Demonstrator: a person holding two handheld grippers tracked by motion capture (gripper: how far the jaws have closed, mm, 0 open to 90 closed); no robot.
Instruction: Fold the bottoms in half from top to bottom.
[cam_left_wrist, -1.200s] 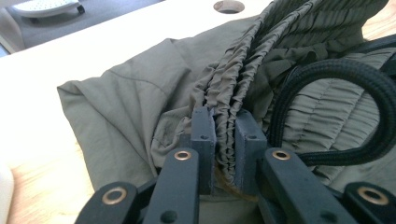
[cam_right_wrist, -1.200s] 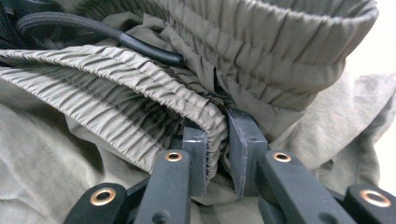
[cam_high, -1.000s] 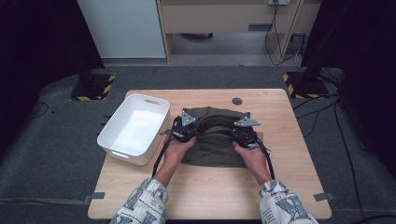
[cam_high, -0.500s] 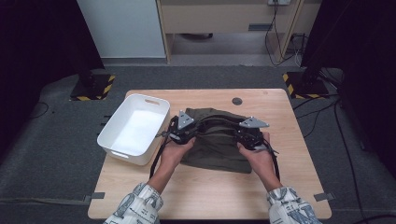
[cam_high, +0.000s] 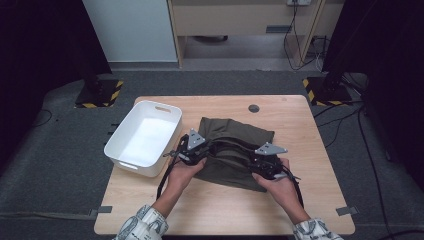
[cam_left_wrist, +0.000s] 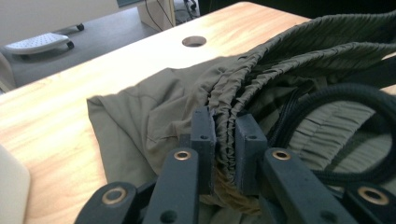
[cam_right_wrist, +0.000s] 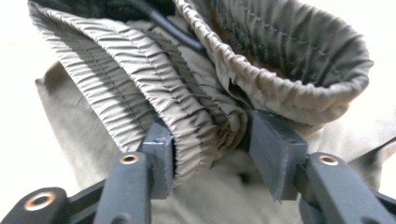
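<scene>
An olive-green garment (cam_high: 235, 140) with a gathered elastic waistband lies in the middle of the wooden table (cam_high: 305, 135). My left gripper (cam_high: 202, 151) is at the garment's left side, shut on the waistband (cam_left_wrist: 224, 116), which is pinched between its pads (cam_left_wrist: 203, 135). At the garment's near right corner is my right gripper (cam_high: 254, 164). Its jaws have just been opening. The bunched waistband (cam_right_wrist: 196, 121) still sits between them, loose in the widened gap. A black cable (cam_left_wrist: 336, 93) loops over the cloth.
A white plastic tub (cam_high: 122, 159) stands at the table's left edge, close to my left hand. A round cable hole (cam_high: 254, 108) is in the far part of the tabletop. Bare wood runs along the front and right of the garment.
Both grippers have come back toward the table's near edge with the waistband, the right one drifting right. The right jaws have spread apart around the fabric. The left grip is unchanged.
</scene>
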